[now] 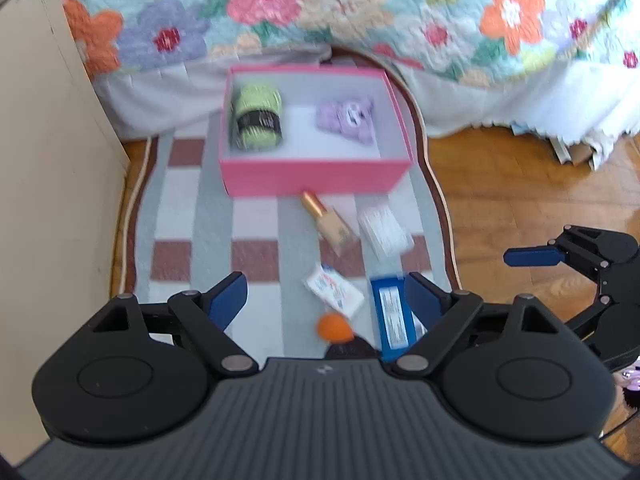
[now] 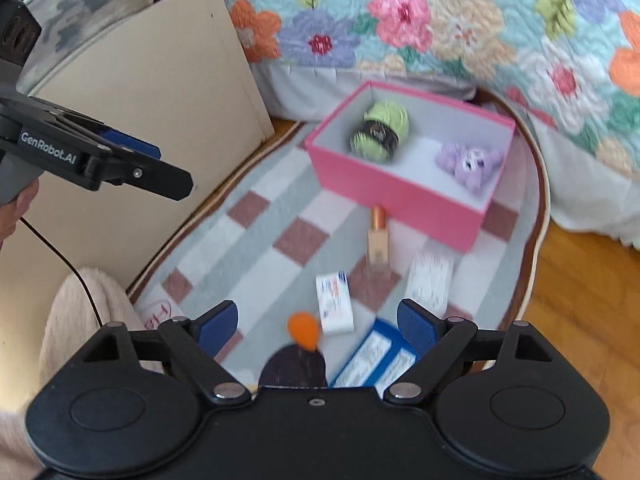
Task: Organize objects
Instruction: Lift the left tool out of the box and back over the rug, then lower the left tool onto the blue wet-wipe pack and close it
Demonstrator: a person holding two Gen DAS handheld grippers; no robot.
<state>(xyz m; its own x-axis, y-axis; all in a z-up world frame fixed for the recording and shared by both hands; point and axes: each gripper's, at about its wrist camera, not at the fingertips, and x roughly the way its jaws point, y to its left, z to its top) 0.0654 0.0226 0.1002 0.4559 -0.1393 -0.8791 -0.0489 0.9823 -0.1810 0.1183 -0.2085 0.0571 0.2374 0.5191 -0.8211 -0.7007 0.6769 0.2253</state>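
Both the left gripper [image 1: 326,300] and right gripper [image 2: 318,320] are hanging wide open and empty at frame bottom, probably lining up loose bits for the pink box [image 1: 316,178] at upper center.

A home bedroom; a bed under a floral quilt [image 1: 360,12] fills twelve o'clock; a checked rug [image 1: 256,232] lies on the wooden floor [image 1: 520,184] at three o'clock.
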